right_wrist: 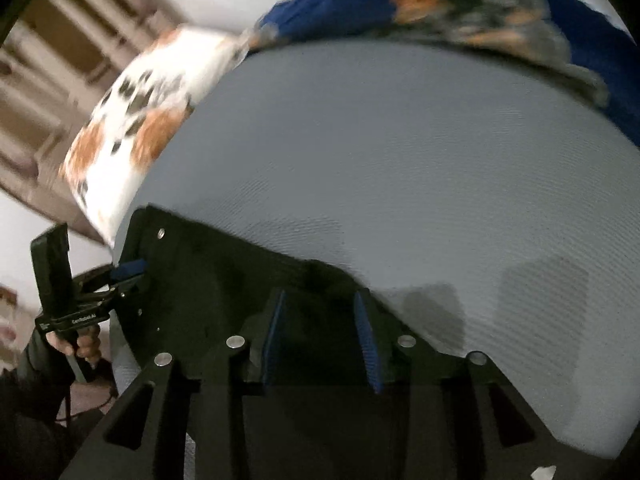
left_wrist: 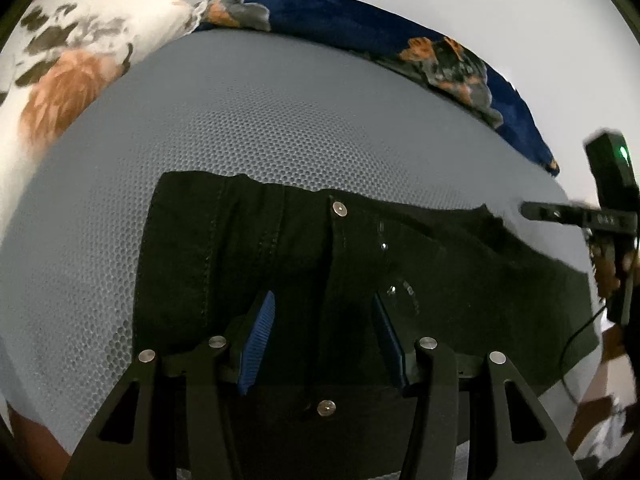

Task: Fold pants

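Note:
Black pants (left_wrist: pixel 280 264) lie on a grey mesh bed surface (left_wrist: pixel 248 120), waistband with a metal button (left_wrist: pixel 339 209) facing away. My left gripper (left_wrist: pixel 324 320) is open, its blue pads (left_wrist: pixel 260 336) apart over the pants near the fly. In the right wrist view the pants (right_wrist: pixel 224 280) spread from lower centre to the left. My right gripper (right_wrist: pixel 322 336) is open, its blue pads (right_wrist: pixel 366 340) apart over the pants' edge. The left gripper (right_wrist: pixel 128 270) shows at far left by the waistband. The right gripper (left_wrist: pixel 560 214) shows at the right of the left wrist view.
A white pillow with orange and dark blotches (left_wrist: pixel 76 60) lies at the far left of the bed. A blue blanket with orange pattern (left_wrist: pixel 400 40) runs along the far edge by the white wall. Wooden furniture (right_wrist: pixel 60 60) stands beyond the pillow.

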The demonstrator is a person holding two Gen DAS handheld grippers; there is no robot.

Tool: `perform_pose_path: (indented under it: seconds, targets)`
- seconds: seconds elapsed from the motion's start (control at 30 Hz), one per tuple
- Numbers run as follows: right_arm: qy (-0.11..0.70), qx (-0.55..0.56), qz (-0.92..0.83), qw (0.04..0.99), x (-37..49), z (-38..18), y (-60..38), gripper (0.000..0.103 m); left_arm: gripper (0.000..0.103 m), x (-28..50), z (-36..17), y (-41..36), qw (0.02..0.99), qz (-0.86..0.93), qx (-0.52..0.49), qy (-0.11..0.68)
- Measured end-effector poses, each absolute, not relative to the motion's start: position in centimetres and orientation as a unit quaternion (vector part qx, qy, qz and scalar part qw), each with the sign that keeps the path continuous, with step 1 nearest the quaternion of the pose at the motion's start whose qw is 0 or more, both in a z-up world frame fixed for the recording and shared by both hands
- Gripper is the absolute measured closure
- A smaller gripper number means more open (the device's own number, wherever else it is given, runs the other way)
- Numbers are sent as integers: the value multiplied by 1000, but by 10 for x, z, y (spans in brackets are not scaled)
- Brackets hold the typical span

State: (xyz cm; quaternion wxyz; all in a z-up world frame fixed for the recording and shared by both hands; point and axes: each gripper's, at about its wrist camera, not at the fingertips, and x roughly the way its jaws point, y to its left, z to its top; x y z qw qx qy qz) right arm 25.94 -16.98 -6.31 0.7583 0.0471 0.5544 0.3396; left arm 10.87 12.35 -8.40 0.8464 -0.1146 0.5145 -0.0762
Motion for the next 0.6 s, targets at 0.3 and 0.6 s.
perform_pose_path:
  seconds: [0.3,0.6]
  targets:
    - [589,33,359,724,270,-89,-127,92,52,105,-90,132,845,-90,-129,512]
    - [565,37,298,769,282,-102,-121,95,52,105,-92,134,844,-94,-135,510]
